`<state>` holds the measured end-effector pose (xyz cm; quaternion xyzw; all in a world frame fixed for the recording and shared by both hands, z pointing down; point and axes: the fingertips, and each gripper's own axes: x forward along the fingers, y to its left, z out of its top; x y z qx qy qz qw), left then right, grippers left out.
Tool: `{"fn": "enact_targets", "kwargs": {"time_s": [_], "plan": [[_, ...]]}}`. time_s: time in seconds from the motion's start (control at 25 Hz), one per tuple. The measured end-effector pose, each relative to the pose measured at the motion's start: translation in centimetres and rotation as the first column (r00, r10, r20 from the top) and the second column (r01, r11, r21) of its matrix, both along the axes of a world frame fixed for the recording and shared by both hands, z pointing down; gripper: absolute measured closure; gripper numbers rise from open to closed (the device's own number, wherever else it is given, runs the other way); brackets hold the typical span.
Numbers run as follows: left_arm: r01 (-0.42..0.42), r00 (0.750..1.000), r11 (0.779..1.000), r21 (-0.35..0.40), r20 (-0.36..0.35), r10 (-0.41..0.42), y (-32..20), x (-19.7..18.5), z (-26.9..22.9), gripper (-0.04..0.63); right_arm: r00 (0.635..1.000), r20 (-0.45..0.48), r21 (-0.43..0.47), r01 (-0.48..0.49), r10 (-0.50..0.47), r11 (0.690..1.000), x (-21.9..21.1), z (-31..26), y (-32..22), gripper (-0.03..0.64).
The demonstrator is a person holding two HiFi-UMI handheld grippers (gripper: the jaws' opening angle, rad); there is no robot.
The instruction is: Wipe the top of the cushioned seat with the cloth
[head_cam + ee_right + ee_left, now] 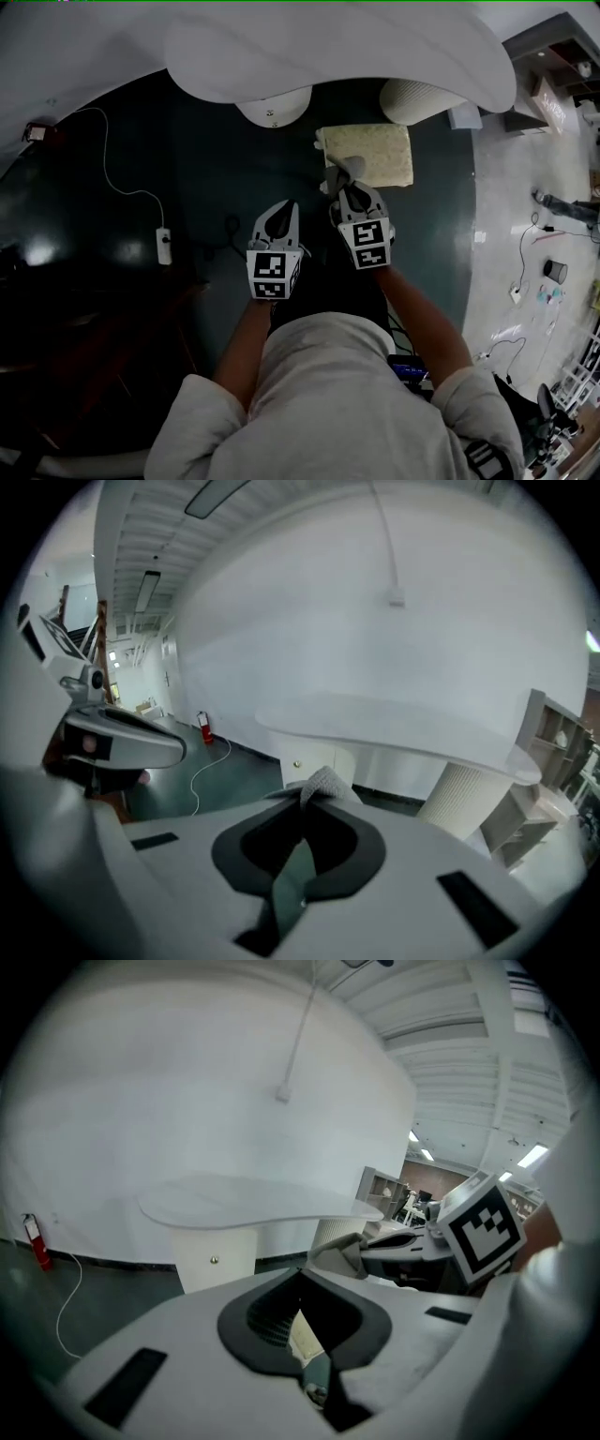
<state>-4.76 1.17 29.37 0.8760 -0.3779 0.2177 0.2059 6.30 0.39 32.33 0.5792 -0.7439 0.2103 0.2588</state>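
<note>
Dark green floor (112,187) runs under a white curved surface (337,47) that stands on ribbed white pedestals (412,98). Below that surface's edge sits the cushioned seat (370,155), a pale yellow-beige pad with a mottled top. It is nearly square with rounded corners, lies flat, and is slightly longer from side to side in the head view.

The cloth (337,173) is grey and bunched into a small wad. It is pinched at the tips of the right gripper (345,186), whose jaws are closed on it, over the seat's near left corner. Whether it touches the seat cannot be told. In the right gripper view the cloth (323,785) sticks up past the jaw tips.

The left gripper (281,211) hovers just beside the right one, off the seat, its jaws together with nothing between them.

A small dark bin (555,272) stands on the light floor to the right; its contents cannot be made out.
</note>
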Motion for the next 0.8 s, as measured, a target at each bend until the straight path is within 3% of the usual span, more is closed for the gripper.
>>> {"fn": "enact_targets", "kwargs": {"time_s": [0.16, 0.28, 0.4, 0.64, 0.8], "plan": [[-0.058, 0.998, 0.997, 0.051, -0.002, 0.058, 2.1, -0.1, -3.2, 0.581, 0.999, 0.008, 0.082, -0.047, 0.046, 0.996, 0.0, -5.4, 3.1, 0.603], [-0.087, 0.995, 0.993, 0.078, -0.035, 0.090, 3.4, 3.1, -5.9, 0.581, 0.999, 0.020, 0.126, -0.046, 0.044, 0.991, 1.8, -9.0, 5.0, 0.603], [-0.112, 0.990, 0.989, 0.097, -0.070, 0.119, 6.2, 6.4, -8.3, 0.580, 0.994, 0.047, 0.163, -0.105, 0.099, 0.981, 4.5, -11.8, 8.1, 0.603], [-0.039, 0.990, 0.989, 0.139, -0.128, 0.057, 10.9, 9.6, -12.7, 0.580, 0.983, 0.016, 0.273, -0.178, 0.181, 0.945, 9.1, -16.3, 14.8, 0.603], [-0.065, 0.987, 0.979, 0.195, -0.134, 0.092, 15.5, 12.9, -15.4, 0.581, 0.977, 0.048, 0.340, -0.212, 0.208, 0.916, 12.2, -19.2, 19.7, 0.603]]}}
